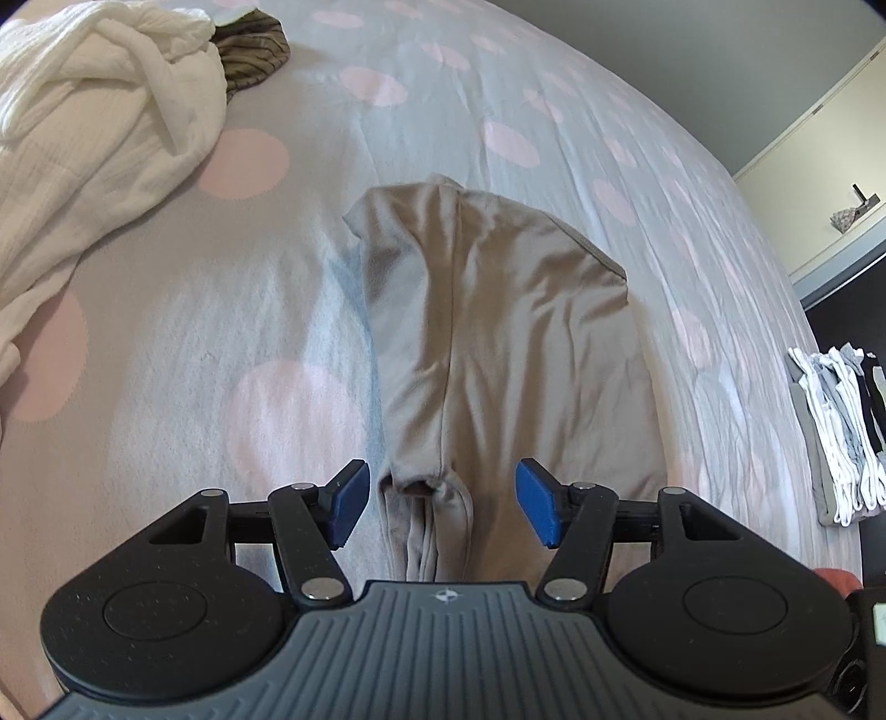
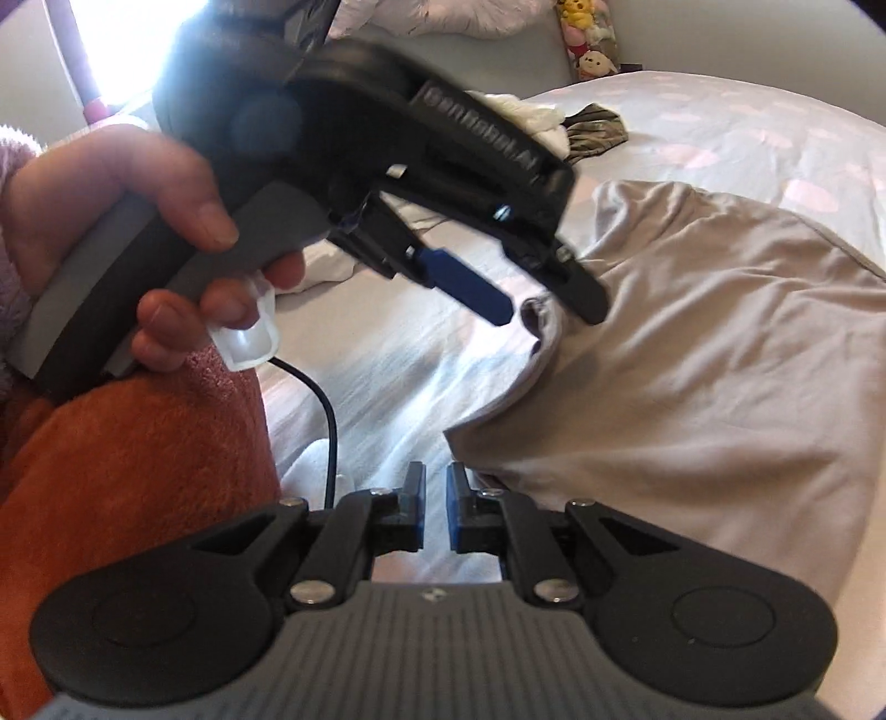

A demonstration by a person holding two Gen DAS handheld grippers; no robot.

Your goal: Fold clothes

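A beige garment (image 1: pixel 498 332) lies partly folded on the grey bedspread with pink dots (image 1: pixel 266 288). My left gripper (image 1: pixel 440 507) is open, its blue pads on either side of a bunched sleeve end of the garment, just above it. In the right wrist view the same garment (image 2: pixel 692 360) spreads to the right, and the left gripper (image 2: pixel 548 307) hovers over its sleeve end. My right gripper (image 2: pixel 436 507) is nearly closed with a narrow gap and nothing between the pads, just left of the garment's near corner.
A crumpled white garment (image 1: pixel 94 144) and a striped brown one (image 1: pixel 252 50) lie at the far left. A stack of folded clothes (image 1: pixel 836 432) sits at the bed's right edge. An orange fleece (image 2: pixel 127 487) is at near left. A black cable (image 2: pixel 329 421) hangs there.
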